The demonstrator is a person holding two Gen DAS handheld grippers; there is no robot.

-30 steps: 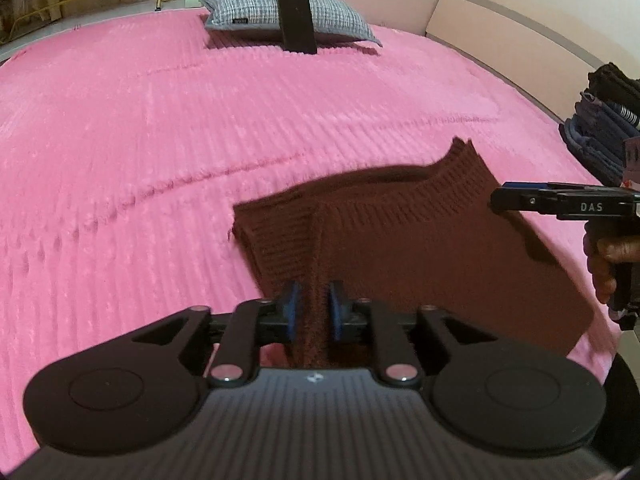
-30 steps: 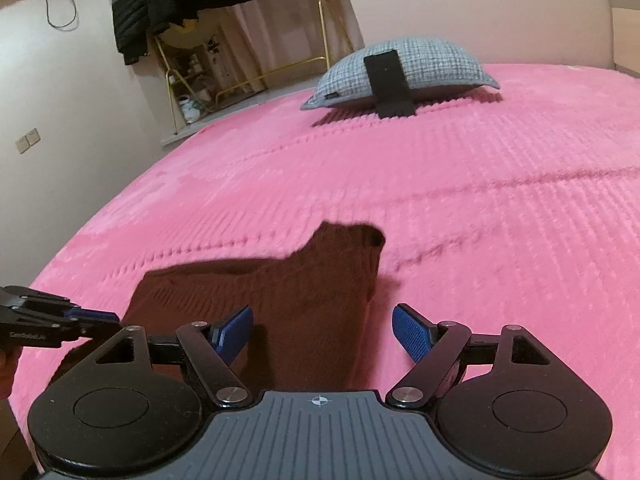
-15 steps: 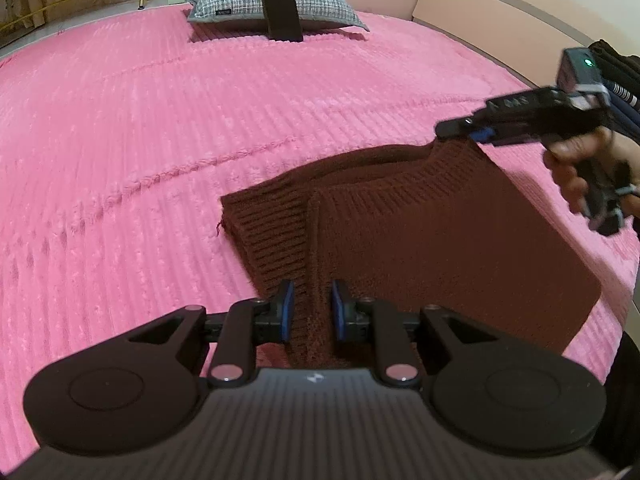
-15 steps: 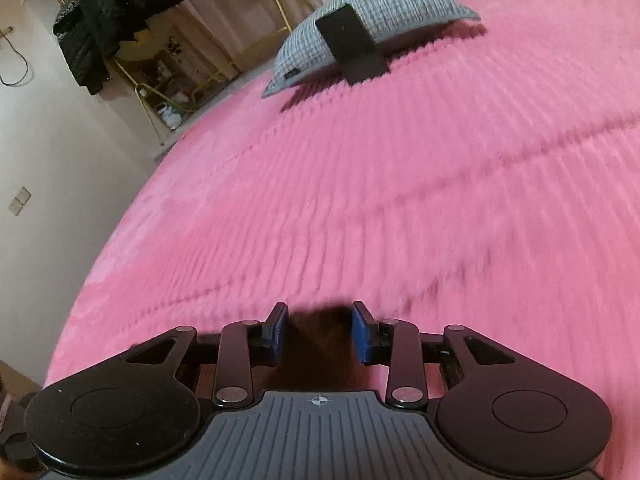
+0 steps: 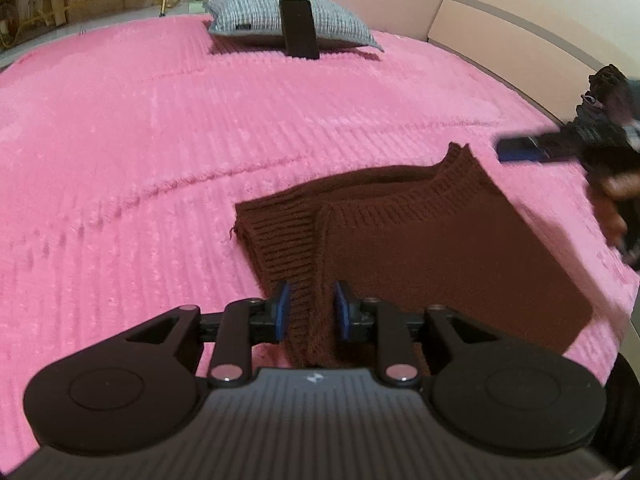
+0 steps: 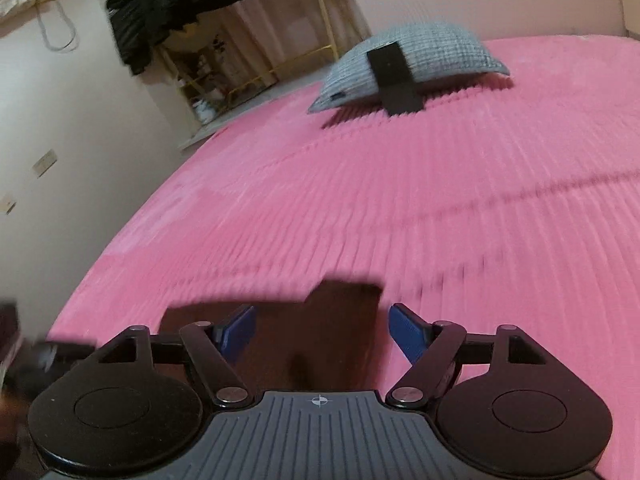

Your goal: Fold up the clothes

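Note:
A dark brown knitted sweater [image 5: 440,256] lies folded flat on the pink bedspread [image 5: 160,160], collar toward the pillow. My left gripper [image 5: 312,312] is shut on the sweater's near left edge, and ribbed fabric fills the gap between its blue pads. In the left wrist view my right gripper [image 5: 520,150] is a blur just right of the collar corner, clear of the cloth, with a hand [image 5: 612,200] behind it. In its own view the right gripper [image 6: 324,332] stands open over the sweater [image 6: 304,360], nothing between its fingers.
A grey pillow [image 5: 288,20] with a black phone [image 5: 298,34] propped against it sits at the head of the bed. Dark folded clothes [image 5: 608,92] are stacked at the right edge. A clothes rack [image 6: 180,12] stands beyond the bed's left side.
Half a second ago the right gripper was shut at the sweater's collar corner. It has now opened and pulled back to the right, and the corner lies flat. The left gripper holds on.

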